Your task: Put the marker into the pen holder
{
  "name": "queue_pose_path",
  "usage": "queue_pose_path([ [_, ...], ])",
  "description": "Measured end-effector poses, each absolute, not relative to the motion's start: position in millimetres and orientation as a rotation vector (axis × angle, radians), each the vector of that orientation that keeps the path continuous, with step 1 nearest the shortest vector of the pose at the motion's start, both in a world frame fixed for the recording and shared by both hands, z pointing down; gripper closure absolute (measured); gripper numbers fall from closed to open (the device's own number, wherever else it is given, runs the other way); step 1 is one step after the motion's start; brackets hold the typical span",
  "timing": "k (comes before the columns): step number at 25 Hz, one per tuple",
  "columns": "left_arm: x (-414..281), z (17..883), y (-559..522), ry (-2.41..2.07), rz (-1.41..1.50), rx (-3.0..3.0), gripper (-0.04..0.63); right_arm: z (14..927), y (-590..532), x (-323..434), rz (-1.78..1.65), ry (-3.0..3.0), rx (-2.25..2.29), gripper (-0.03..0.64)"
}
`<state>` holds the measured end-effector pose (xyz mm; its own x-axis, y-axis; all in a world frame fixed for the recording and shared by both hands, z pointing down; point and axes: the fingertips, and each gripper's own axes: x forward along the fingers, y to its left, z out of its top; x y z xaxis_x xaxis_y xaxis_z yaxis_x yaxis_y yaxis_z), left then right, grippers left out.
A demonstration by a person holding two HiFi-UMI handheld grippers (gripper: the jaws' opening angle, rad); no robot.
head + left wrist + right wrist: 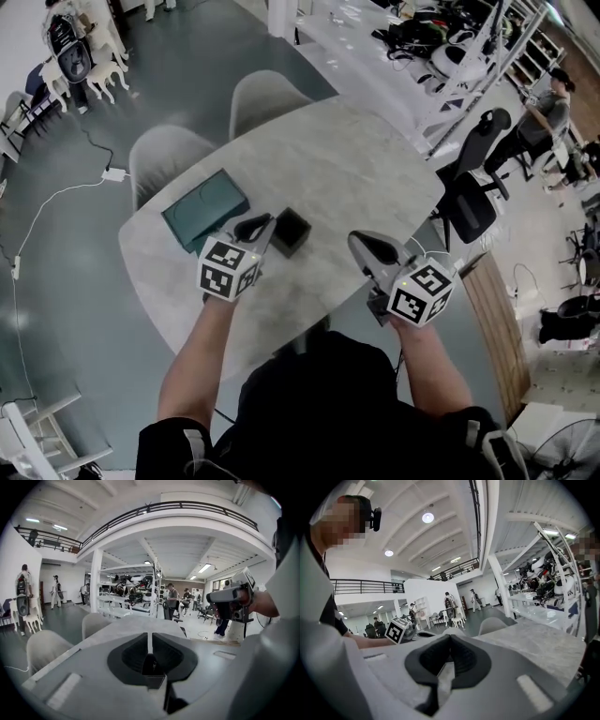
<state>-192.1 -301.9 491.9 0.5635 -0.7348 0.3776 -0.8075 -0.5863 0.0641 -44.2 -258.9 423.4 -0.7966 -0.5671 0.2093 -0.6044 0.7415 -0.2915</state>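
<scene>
The black square pen holder stands open-topped near the middle of the marble table. No marker shows in any view. In the head view my left gripper hovers just left of the holder, its jaws together with nothing seen between them. My right gripper is held over the table's near right edge, a hand's width right of the holder, jaws also closed and empty. In the left gripper view the shut left gripper points across the tabletop. The right gripper view shows the right gripper shut as well.
A teal flat case lies on the table left of the holder. Two grey chairs stand at the far side. A black office chair and white shelving are to the right. People stand in the background.
</scene>
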Motion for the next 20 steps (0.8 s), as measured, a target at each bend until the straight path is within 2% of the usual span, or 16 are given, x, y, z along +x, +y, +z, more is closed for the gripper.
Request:
queue_pose_path([
  [10, -214, 455, -266, -1.487, 0.342, 2.484, 0.569, 403, -256, -51, 0.447, -2.933, 0.822, 0.614],
  [20, -195, 456, -237, -1.658, 0.220, 2.330, 0.577, 408, -250, -25, 0.342, -2.977, 0.816, 0.615],
])
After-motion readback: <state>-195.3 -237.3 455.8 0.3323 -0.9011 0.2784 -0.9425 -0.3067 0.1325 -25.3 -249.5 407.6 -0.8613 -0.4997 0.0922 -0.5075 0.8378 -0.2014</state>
